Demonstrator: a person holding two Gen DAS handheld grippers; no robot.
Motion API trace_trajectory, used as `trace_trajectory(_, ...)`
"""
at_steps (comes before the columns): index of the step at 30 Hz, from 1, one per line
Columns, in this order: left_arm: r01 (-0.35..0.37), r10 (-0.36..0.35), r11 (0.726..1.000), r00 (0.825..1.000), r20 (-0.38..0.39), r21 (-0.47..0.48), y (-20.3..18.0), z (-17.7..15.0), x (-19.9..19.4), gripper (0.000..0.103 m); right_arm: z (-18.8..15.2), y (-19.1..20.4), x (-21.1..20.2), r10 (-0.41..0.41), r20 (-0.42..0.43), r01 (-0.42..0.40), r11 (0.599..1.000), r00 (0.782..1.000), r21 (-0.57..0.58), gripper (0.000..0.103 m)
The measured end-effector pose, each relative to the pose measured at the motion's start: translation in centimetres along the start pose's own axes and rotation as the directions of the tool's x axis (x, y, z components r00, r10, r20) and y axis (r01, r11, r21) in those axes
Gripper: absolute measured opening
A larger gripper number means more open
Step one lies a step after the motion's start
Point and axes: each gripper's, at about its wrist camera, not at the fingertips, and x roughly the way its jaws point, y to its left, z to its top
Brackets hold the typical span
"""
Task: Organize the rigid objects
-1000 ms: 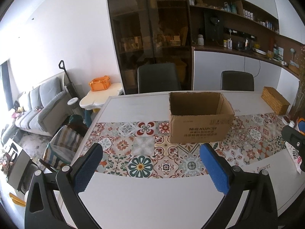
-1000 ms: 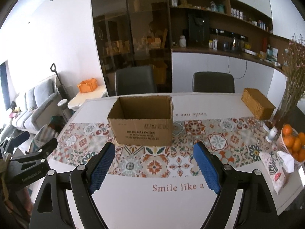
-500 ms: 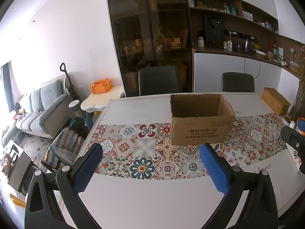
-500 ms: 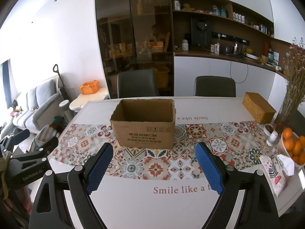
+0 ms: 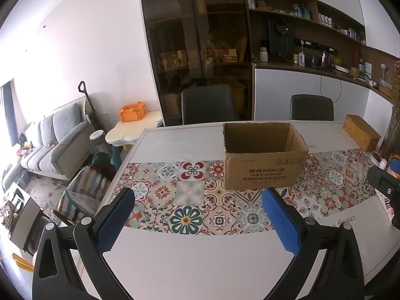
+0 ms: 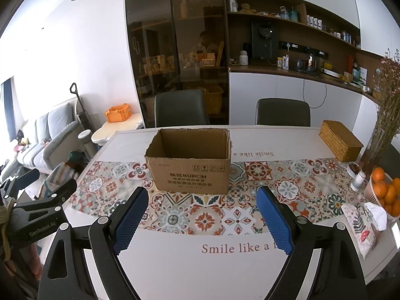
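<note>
Left gripper (image 5: 197, 207): jaws released, spread wide, nothing between the blue pads, hovering over the white near edge of the table (image 5: 200, 257). Right gripper (image 6: 202, 205): same, jaws spread and empty, above the "Smile like a" lettering (image 6: 237, 248), whose last word is cut off by the right finger.

Cardboard box (image 6: 191, 161): sits on the patterned tile runner (image 6: 212, 215) at 12 o'clock from the right gripper, about 1 o'clock from the left. Brown corrugated, open top with ragged rim, dark print on the near face including "KUPOH", smaller lines under it unreadable. Only the upper inner walls show; the box floor is hidden from both views, so contents cannot be told.

From the right view, left gripper body intrudes at 9 o'clock. From the left view, part of the right gripper is clipped at 3 o'clock.

Right side of the table, 3 o'clock: basket of oranges (image 6: 386, 192), partly cut by the frame edge; a patterned tissue pack (image 6: 362, 222) just nearer; a small white bottle (image 6: 358, 180) beside the basket. Farther, at 2 o'clock: a woven lidded box (image 6: 341, 143) and a vase of dried flowers (image 6: 386, 115), base hard to make out.

Beyond the table: two dark chairs (image 6: 181, 108), a dark glass cabinet (image 6: 175, 50) with dim contents.
</note>
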Motion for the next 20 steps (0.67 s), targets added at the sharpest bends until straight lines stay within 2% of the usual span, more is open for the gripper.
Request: trace_trajectory(20, 0.003, -0.003, 1.0, 1.0, -0.01, 0.002, -0.06, -0.08, 0.19, 0.103, -0.09, 0.3, 0.34, 0.006, -0.006, -0.006, 1.0, 1.0, -0.004, 0.088)
